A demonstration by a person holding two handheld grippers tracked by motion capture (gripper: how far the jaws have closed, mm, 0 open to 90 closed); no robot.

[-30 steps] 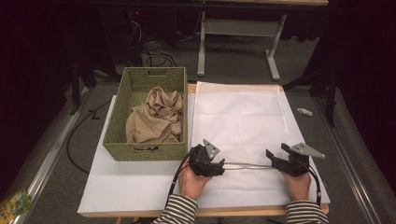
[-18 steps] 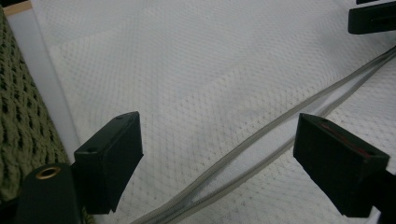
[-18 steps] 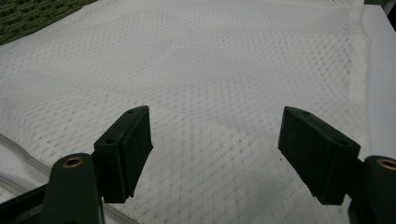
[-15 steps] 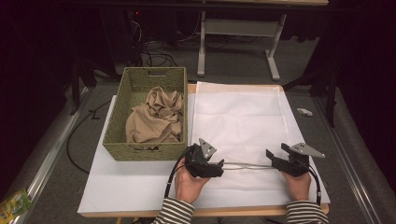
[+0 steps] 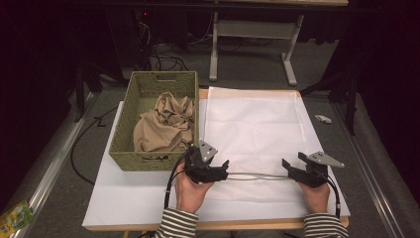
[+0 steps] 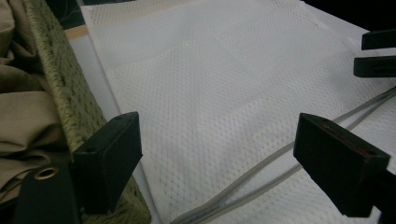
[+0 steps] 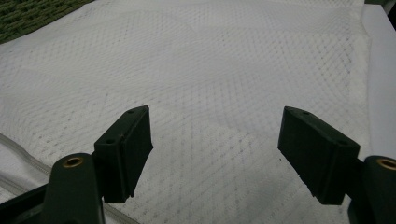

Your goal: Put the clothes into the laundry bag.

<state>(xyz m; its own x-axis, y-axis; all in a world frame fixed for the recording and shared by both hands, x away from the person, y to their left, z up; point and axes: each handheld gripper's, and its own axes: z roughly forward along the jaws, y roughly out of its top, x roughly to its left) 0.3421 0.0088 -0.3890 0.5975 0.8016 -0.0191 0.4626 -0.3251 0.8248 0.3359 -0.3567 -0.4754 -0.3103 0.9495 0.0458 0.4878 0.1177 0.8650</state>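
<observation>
Item nearest you: white mesh bag [image 5: 252,134], flat on the counter [image 5: 129,198] between your left gripper [image 5: 223,168] and right gripper [image 5: 287,166], both with jaws apart and empty; expect it light, limp and snag-prone, so take it at the stiffer zipper edge [image 5: 252,176] by your hands. Farther left, the woven basket [image 5: 121,144] holds a crumpled tan cloth [image 5: 163,124], soft, its lower folds hidden by the basket's wall.
</observation>
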